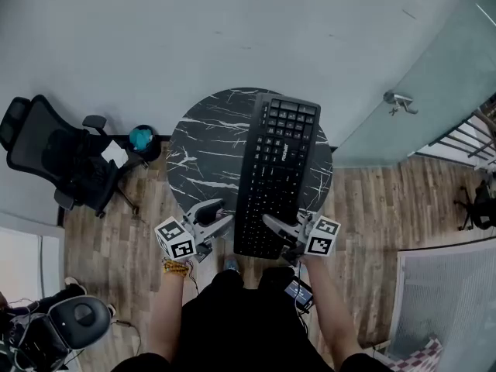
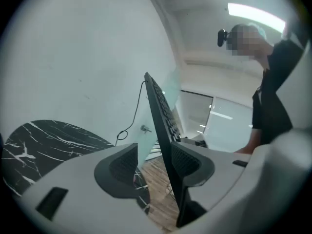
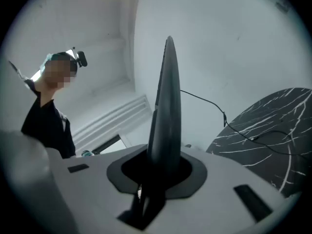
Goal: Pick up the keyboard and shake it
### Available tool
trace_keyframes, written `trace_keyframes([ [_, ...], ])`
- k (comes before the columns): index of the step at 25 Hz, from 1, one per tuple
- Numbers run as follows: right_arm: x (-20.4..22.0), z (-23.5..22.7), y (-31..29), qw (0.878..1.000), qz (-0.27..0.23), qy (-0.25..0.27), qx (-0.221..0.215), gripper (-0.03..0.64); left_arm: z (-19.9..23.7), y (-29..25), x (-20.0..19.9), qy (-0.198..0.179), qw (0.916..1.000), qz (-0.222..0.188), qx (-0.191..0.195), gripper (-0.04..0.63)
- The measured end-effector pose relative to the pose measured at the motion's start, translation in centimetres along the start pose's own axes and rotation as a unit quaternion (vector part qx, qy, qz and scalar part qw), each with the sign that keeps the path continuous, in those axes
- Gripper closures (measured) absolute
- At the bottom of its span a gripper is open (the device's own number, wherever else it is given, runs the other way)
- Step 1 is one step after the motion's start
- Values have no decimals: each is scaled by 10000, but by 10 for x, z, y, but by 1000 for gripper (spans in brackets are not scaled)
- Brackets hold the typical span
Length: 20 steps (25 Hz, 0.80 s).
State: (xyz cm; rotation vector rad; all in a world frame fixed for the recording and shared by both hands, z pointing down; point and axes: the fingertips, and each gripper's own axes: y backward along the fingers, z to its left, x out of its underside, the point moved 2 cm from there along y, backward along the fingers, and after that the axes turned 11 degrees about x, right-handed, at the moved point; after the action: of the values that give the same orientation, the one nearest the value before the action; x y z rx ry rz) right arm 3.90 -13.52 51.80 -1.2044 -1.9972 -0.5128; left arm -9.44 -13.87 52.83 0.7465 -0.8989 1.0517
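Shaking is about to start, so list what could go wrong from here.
1. The left tongs stand open around the keyboard, so only the right tongs clamp it; a shake may twist it loose.
2. Its cable trails over the marble table and could snag.

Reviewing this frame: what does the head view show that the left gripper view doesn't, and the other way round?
Head view only: the right gripper at the keyboard's near corner, and an office chair on the floor beside the table. Left gripper view only: a clear gap between one of the left gripper's fingers and the keyboard's edge, and the trailing cable. Both: the black keyboard and the marble table.
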Motion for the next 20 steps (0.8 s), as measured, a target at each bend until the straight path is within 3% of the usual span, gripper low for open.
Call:
trace_keyframes([
  [3, 1, 9, 1, 9990, 64, -56, -438, 526, -23, 3, -14, 230, 9970, -37, 741, 387],
  [6, 14, 8, 1, 9984, 257, 219, -451, 526, -35, 6, -25, 468, 9914, -355, 1172, 380],
  [11, 45, 21, -8, 9913, 831, 568, -846, 528, -19, -8, -29, 487, 9923, -332, 1092, 380],
  [15, 62, 23, -17, 9863, 1197, 670, -917, 529, -18, -20, -27, 651, 9892, -231, 1295, 365],
  [18, 72, 21, -20, 9839, 1391, 660, -903, 523, -23, -24, -20, 639, 9892, -27, 1317, 480],
  [20, 75, 20, -20, 9839, 1365, 708, -913, 515, -21, -24, -16, 671, 9907, 47, 1184, 500],
])
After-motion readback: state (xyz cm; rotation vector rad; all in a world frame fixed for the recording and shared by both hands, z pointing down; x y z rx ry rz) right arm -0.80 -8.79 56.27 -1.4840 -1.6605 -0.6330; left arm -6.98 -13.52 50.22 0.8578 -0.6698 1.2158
